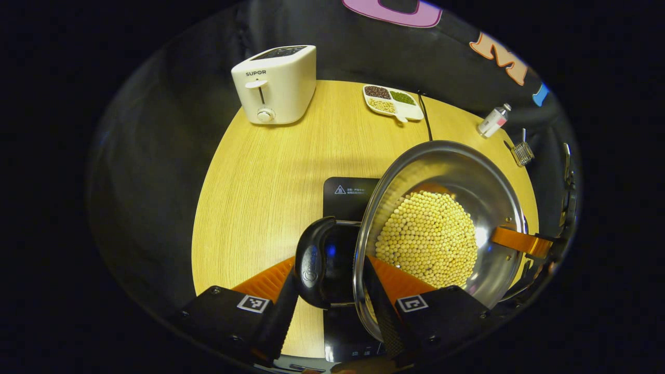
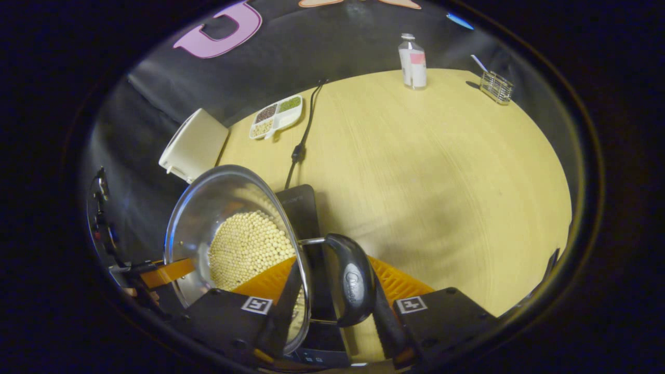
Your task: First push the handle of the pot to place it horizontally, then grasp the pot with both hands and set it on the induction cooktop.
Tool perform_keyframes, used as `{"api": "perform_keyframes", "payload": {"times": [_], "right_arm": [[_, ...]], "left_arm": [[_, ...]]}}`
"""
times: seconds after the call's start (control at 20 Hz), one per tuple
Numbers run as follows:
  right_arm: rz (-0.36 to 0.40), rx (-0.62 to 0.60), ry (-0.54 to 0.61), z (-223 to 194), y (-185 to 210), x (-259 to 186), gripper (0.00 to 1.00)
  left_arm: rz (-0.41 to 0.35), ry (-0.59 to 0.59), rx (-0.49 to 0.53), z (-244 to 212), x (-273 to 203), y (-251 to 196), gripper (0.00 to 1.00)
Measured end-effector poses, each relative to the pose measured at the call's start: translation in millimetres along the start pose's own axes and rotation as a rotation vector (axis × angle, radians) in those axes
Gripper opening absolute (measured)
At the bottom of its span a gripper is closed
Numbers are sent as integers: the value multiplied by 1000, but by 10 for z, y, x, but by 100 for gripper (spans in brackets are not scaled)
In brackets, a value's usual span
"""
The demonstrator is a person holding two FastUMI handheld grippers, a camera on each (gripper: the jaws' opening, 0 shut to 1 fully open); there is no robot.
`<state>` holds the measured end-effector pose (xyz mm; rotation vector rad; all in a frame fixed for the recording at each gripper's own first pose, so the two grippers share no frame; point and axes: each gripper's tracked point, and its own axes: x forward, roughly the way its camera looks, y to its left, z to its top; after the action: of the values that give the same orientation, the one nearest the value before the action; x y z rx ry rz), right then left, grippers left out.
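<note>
A steel pot (image 1: pixel 457 171) holding pale round beans (image 1: pixel 428 236) sits over the black induction cooktop (image 1: pixel 347 193); I cannot tell whether it rests on it. My left gripper (image 1: pixel 330 298) is shut on the pot's black loop handle (image 1: pixel 311 262), one finger outside the handle and one inside the rim. In the right gripper view, my right gripper (image 2: pixel 336 306) clamps the opposite handle (image 2: pixel 353 283) the same way, beside the pot (image 2: pixel 218 202) and the cooktop (image 2: pixel 300 205). Each view shows the other gripper's finger at the pot's far rim.
On the round wooden table (image 2: pixel 441 171) stand a white toaster (image 1: pixel 275 83) at the back left, a divided dish of grains (image 1: pixel 392 101), a small bottle (image 2: pixel 412 61) and a wire rack (image 2: pixel 496 85). The cooktop's cord (image 2: pixel 304 135) runs to the table's back edge.
</note>
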<state>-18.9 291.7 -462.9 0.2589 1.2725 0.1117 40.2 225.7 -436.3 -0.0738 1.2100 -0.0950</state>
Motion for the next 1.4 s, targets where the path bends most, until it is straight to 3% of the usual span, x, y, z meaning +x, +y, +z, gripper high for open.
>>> {"api": "perform_keyframes", "payload": {"times": [0.1, 0.2, 0.25, 0.3, 0.5, 0.6, 0.7, 0.75, 0.9, 1.1, 1.2, 1.25, 1.35, 1.4], "right_arm": [[-4, 5, -8, 16, -11, 2, 91], [-21, 2, -12, 19, -54, -14, 100], [-26, -2, -13, 8, -66, -8, 94], [-27, -6, -16, 12, -74, -13, 100], [-19, -18, -34, 31, -55, -58, 100], [-22, -25, -47, 37, -73, -96, 94], [-21, -34, -73, 77, -77, -133, 100], [-17, -36, -89, 106, -77, -160, 94], [-2, -37, -140, 211, -81, -256, 94], [-8, -62, -239, 425, -149, -417, 94], [-12, -81, -310, 575, -174, -542, 100], [-12, -89, -351, 667, -169, -636, 94], [-24, -117, -445, 895, -177, -826, 94], [-38, -141, -493, 1020, -186, -937, 100]], "left_arm": [[23, -4, -14, 4, 3, 38, 81], [42, -18, -16, 36, -4, 86, 92], [47, -21, -14, 60, -7, 101, 97], [50, -25, -13, 51, -18, 94, 97], [67, -50, -8, 107, -52, 99, 97], [71, -73, 5, 149, -82, 94, 97], [84, -105, 8, 212, -124, 108, 97], [92, -124, 9, 248, -145, 115, 97], [115, -181, 17, 337, -239, 124, 97], [156, -297, 43, 548, -433, 140, 97], [177, -365, 62, 678, -575, 131, 97], [189, -403, 71, 754, -661, 119, 97], [193, -480, 72, 923, -837, 39, 97], [198, -509, 67, 989, -934, 7, 97]]}}
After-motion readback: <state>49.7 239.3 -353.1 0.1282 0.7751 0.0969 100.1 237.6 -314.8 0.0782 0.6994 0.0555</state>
